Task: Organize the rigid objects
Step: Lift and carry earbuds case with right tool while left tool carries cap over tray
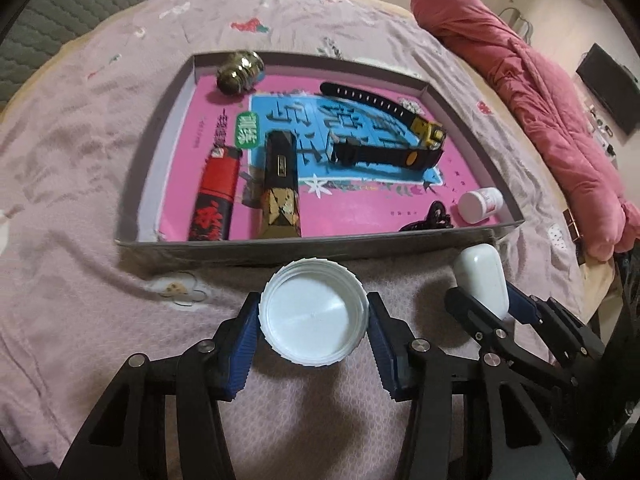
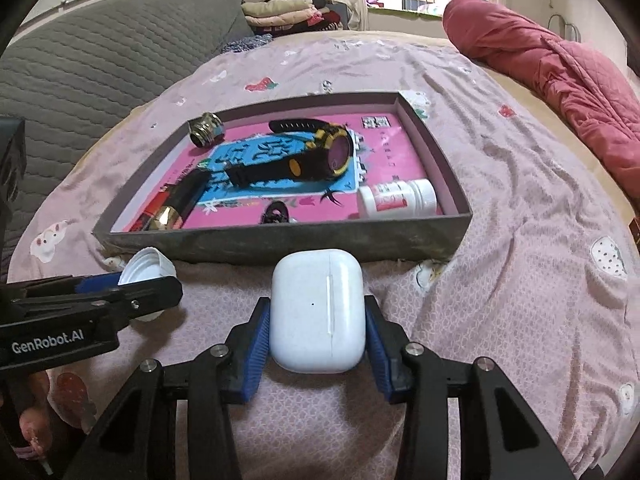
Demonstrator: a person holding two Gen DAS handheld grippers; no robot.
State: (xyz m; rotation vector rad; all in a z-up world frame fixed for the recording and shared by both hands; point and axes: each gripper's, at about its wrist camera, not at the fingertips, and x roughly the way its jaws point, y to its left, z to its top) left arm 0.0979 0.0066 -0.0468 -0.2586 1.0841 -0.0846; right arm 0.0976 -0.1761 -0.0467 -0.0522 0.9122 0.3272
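The left claw is clamped on a white cap, open side up, its blue pads pressed against the ribbed rim. The right claw is clamped on a white earbud case, held upright between its pads. Both are held just above the pink bedspread, side by side, the cap to the left of the case.

A shallow grey tray lies directly ahead of both claws, its near wall just beyond the held things. Inside it are seen a watch, a pill bottle, a lighter, a black-and-gold tube, a metal fitting and a small dark object, perhaps a clip.

The coming move is judged to be forward and over that wall. The claws seem about equally near it. Bare floor is left in the tray's near middle.
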